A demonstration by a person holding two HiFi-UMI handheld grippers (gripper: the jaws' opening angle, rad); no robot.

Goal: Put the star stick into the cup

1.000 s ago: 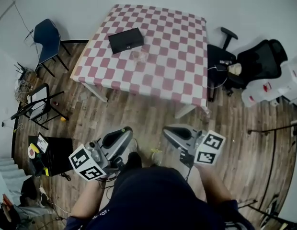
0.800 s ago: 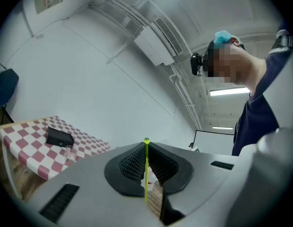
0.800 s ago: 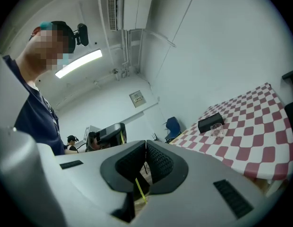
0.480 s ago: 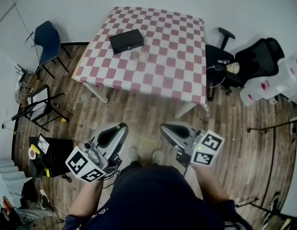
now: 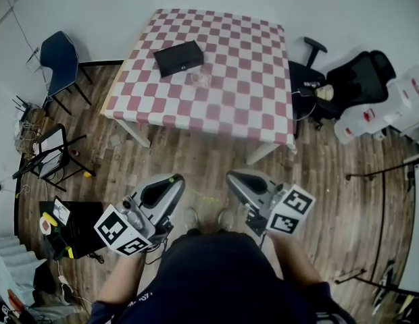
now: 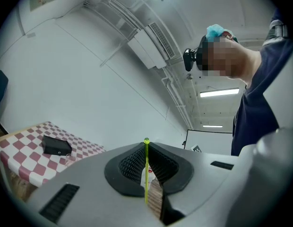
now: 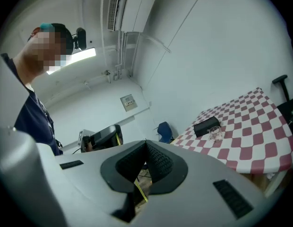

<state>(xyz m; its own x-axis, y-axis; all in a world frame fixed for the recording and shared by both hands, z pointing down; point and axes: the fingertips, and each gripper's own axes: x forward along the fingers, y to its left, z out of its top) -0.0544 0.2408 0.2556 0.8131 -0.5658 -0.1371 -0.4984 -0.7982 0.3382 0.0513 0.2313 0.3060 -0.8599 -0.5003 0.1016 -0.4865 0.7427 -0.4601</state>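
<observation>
I stand on the wooden floor, well short of the checkered table. The clear cup stands on it beside a black box. My left gripper is shut on the star stick, a thin yellow-green rod clamped upright between the pads with its green tip poking past them; no star shows. My right gripper is shut with nothing seen between its pads. The right gripper view shows the cup and box far off to the right of the jaws.
A blue chair stands left of the table and a black office chair right of it, with white containers beyond. A folding stand and floor clutter lie at my left. A thin yellow strip lies on the floor.
The table has drifted slightly up in the head view. Both grippers stay in front of my body, the left one raised a little. Both stay shut.
</observation>
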